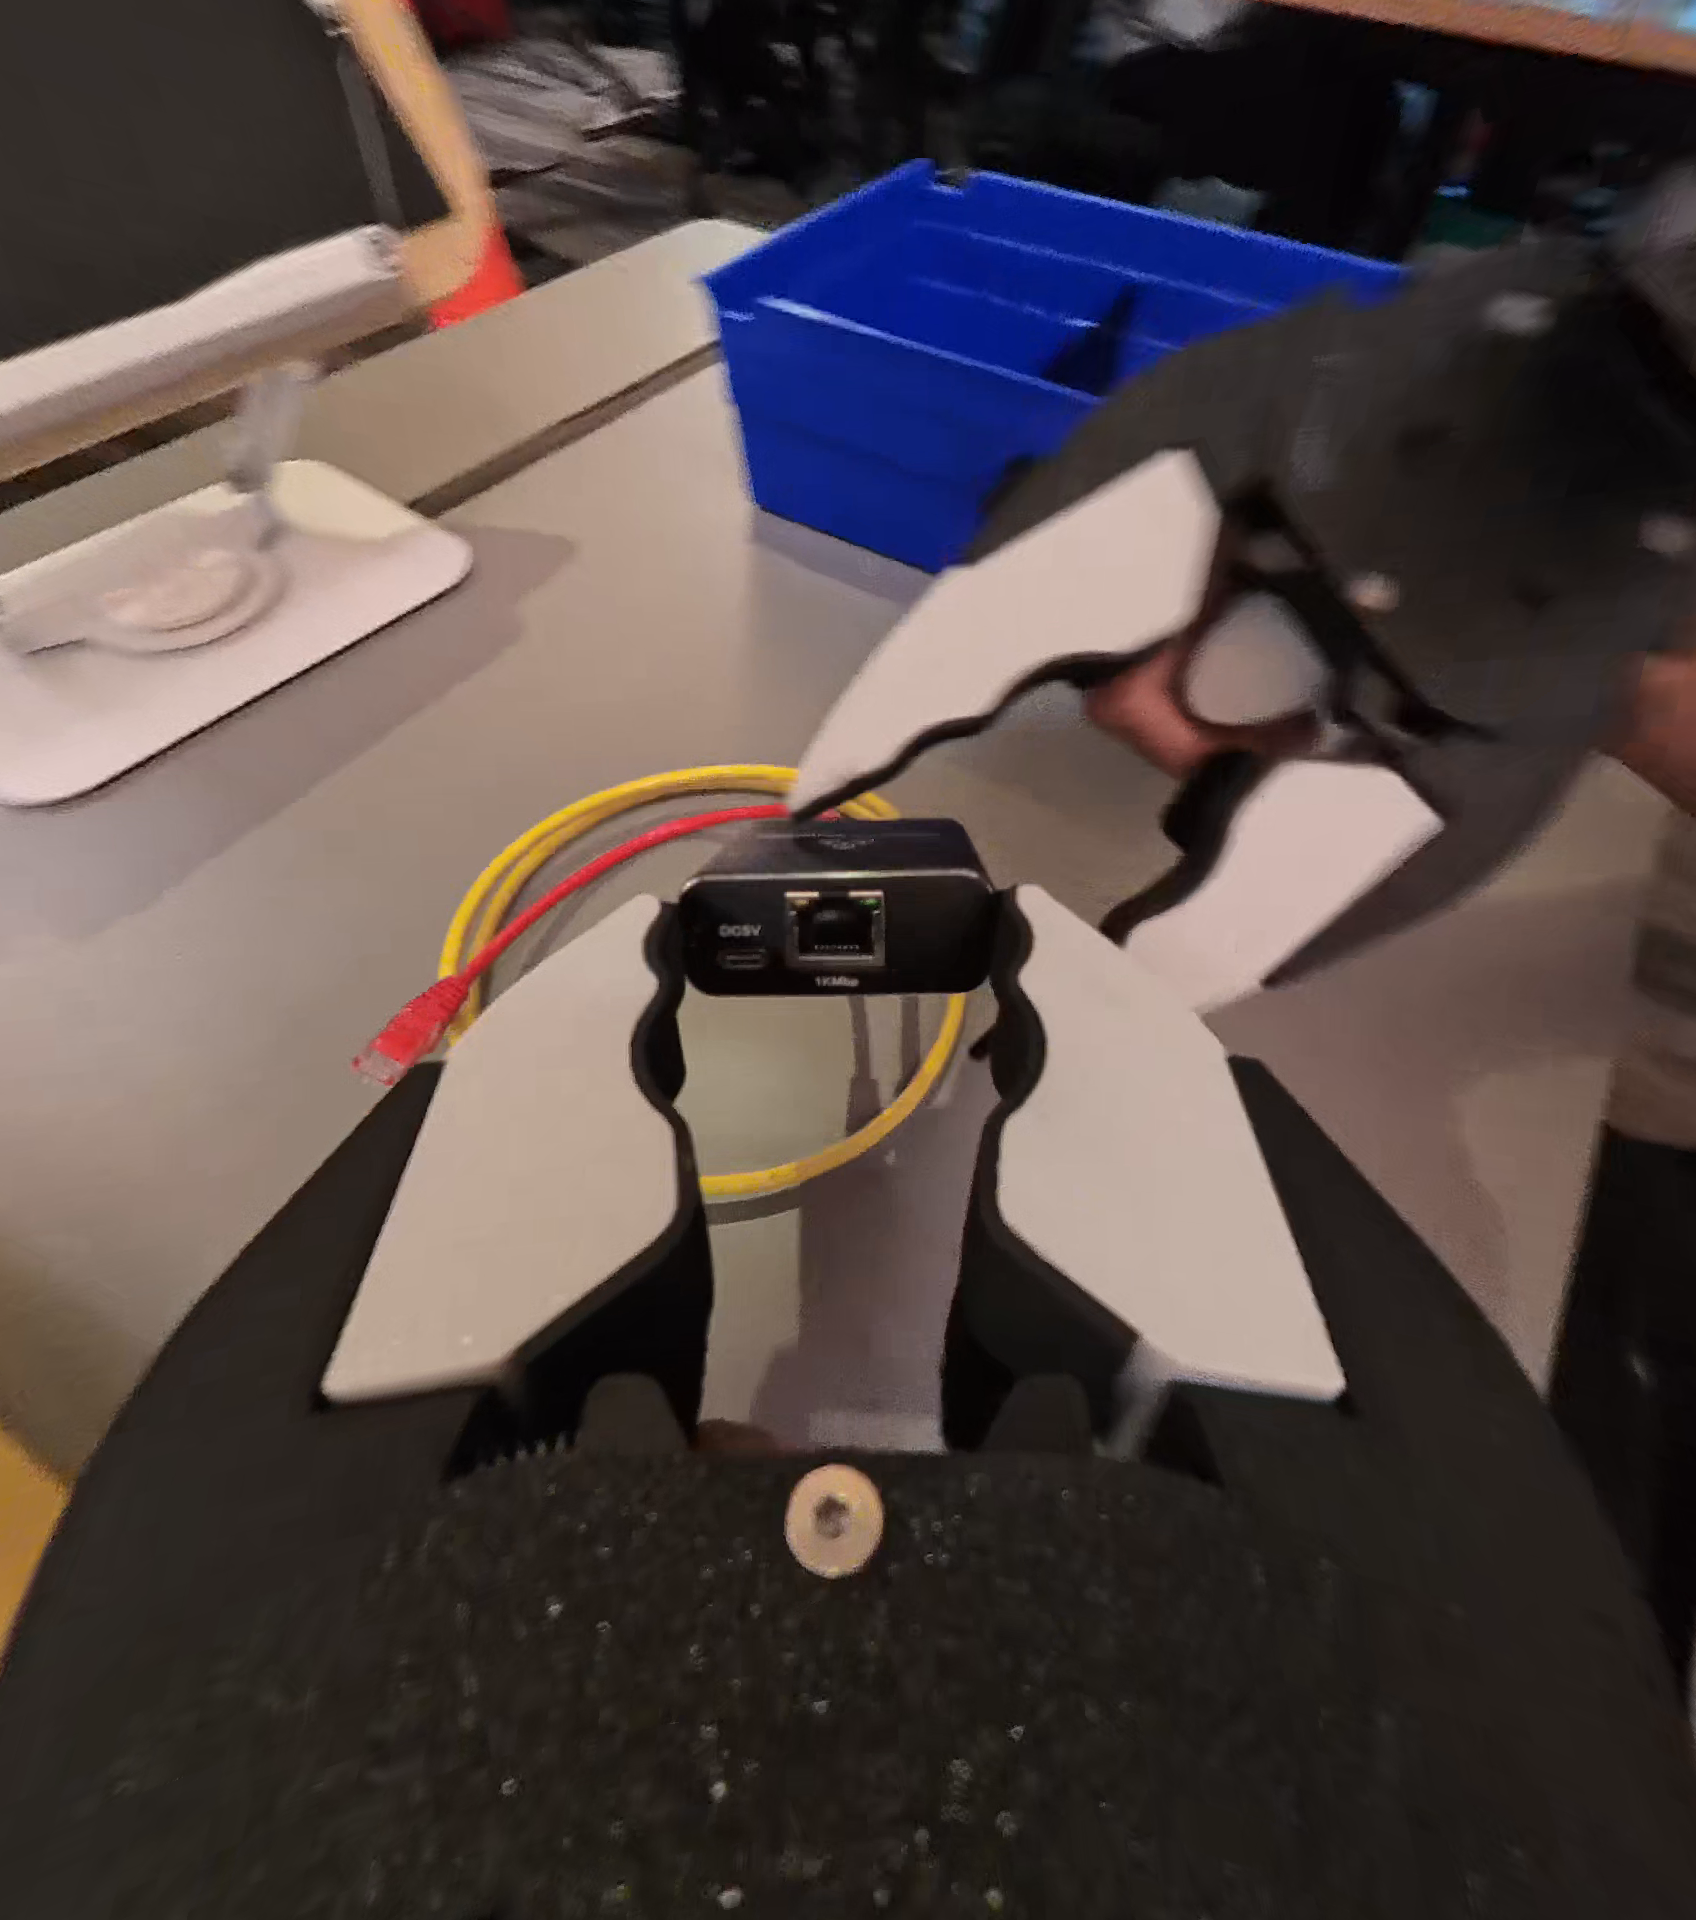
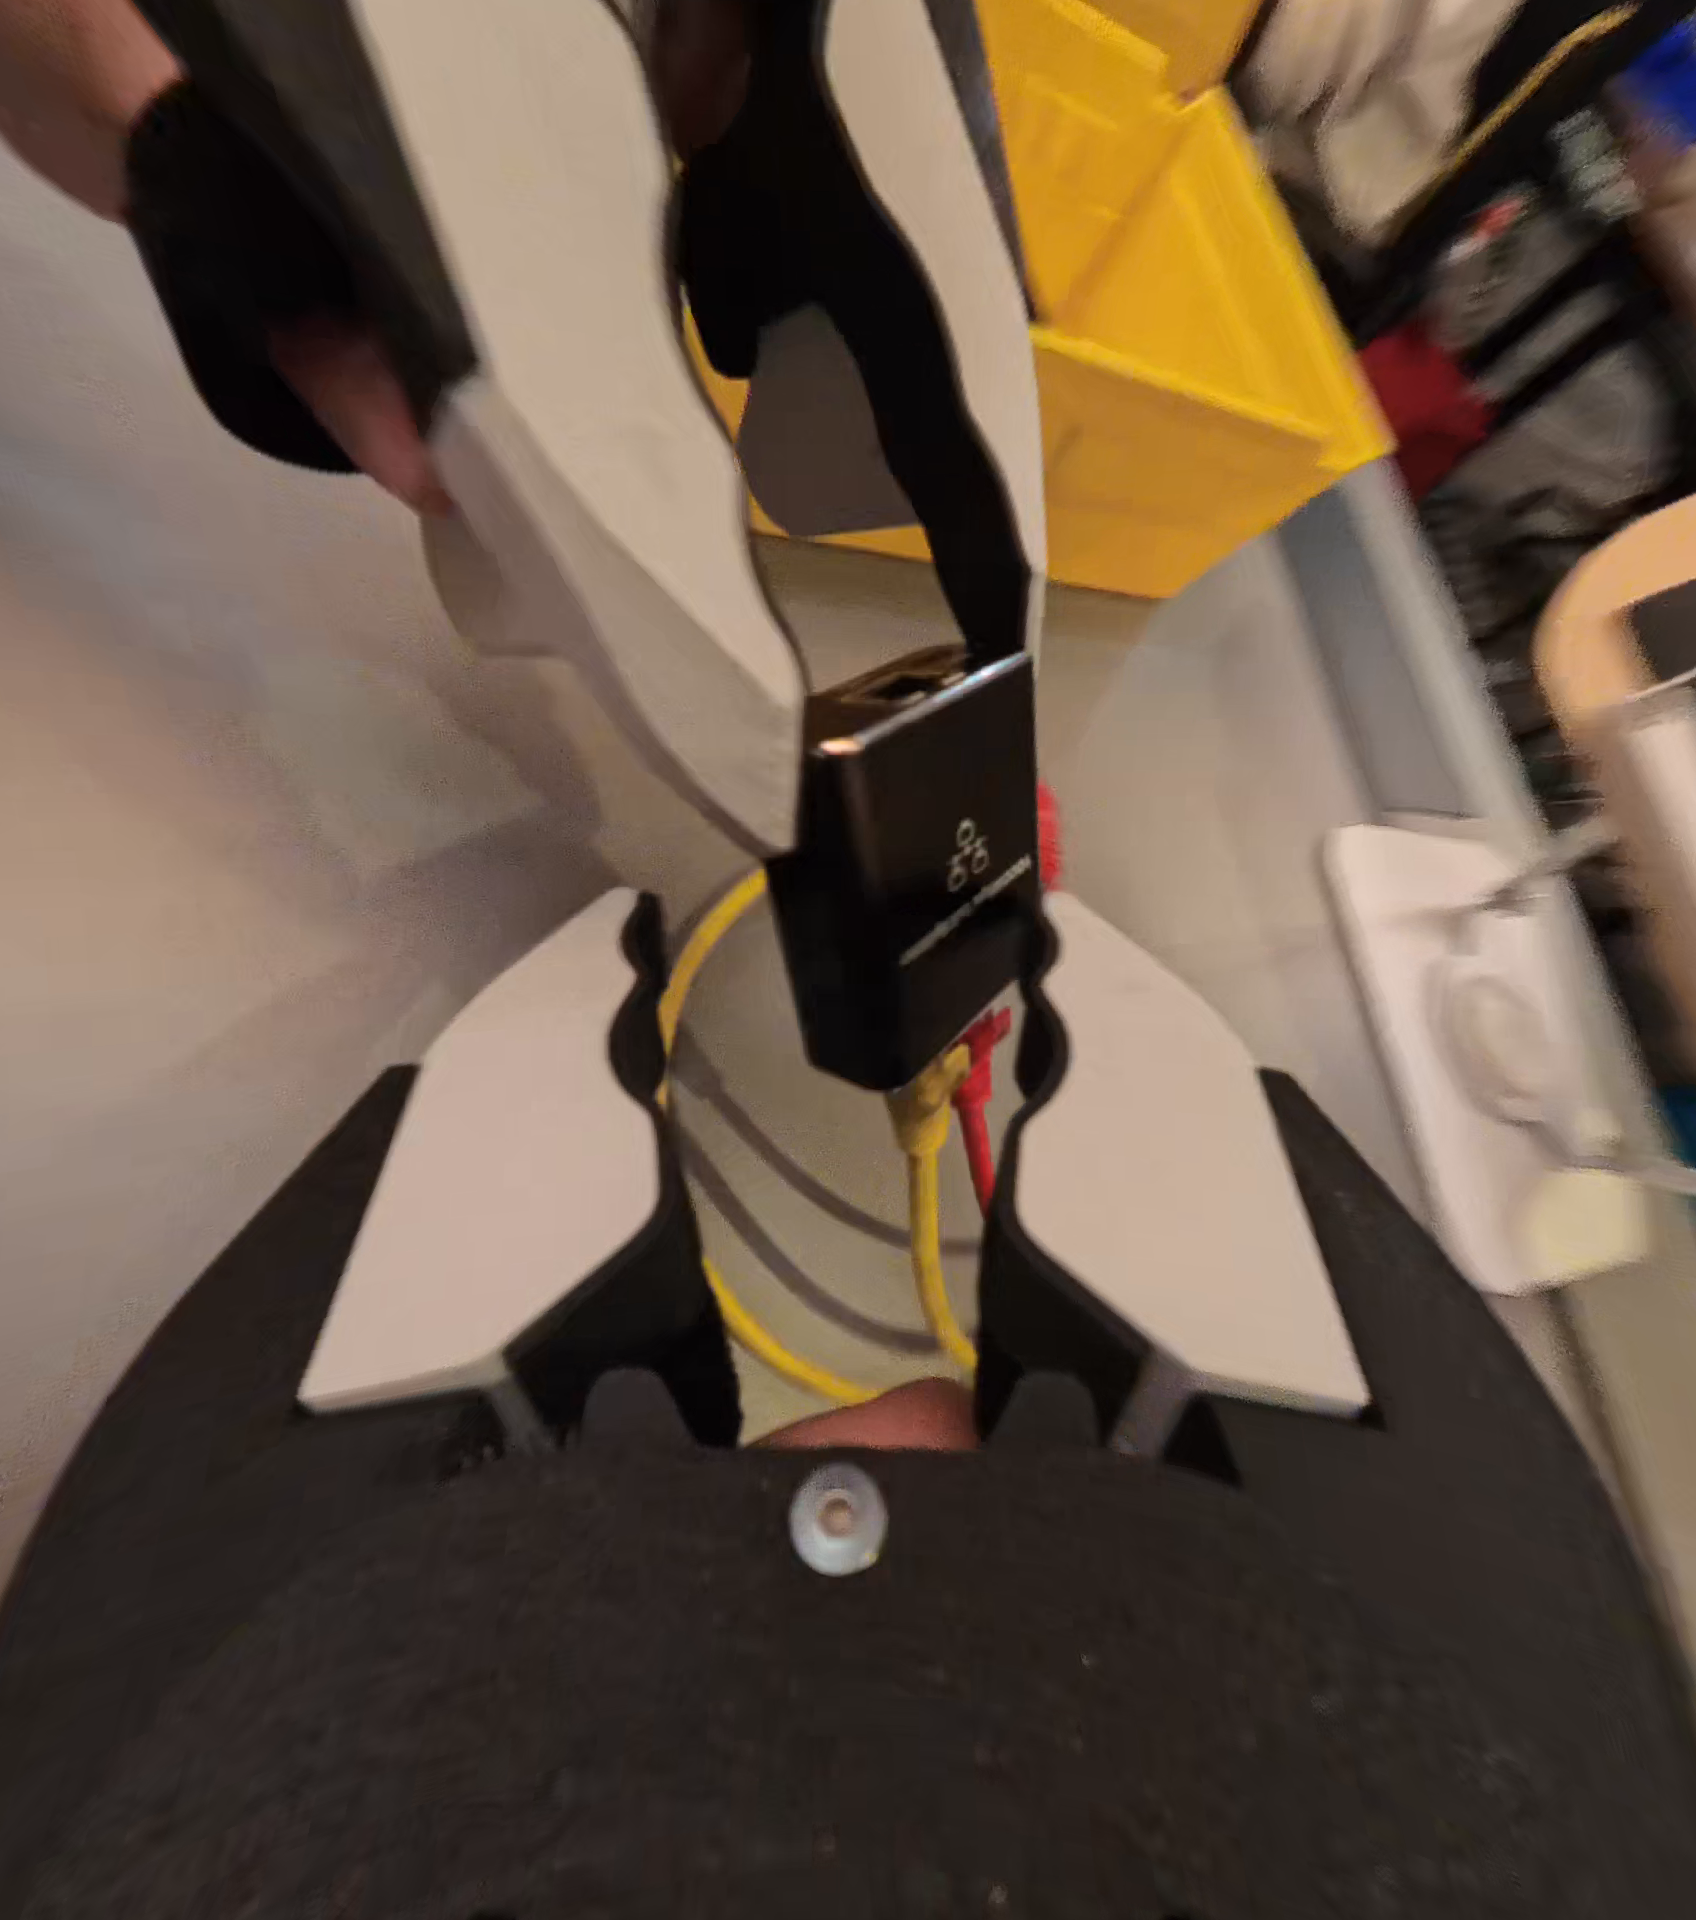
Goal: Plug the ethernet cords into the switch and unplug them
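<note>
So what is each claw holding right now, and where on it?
The left claw clamps the black switch by its two short sides, at the end with the empty port. The right claw is open around the switch's cabled end, holding nothing.

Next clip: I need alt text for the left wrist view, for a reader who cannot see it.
The left gripper clamps a small black rectangular network switch above a grey table, its front port empty. Behind the switch lie a looped yellow ethernet cord and a red ethernet cord with a free plug; the open right gripper reaches in before a blue plastic bin.
</note>
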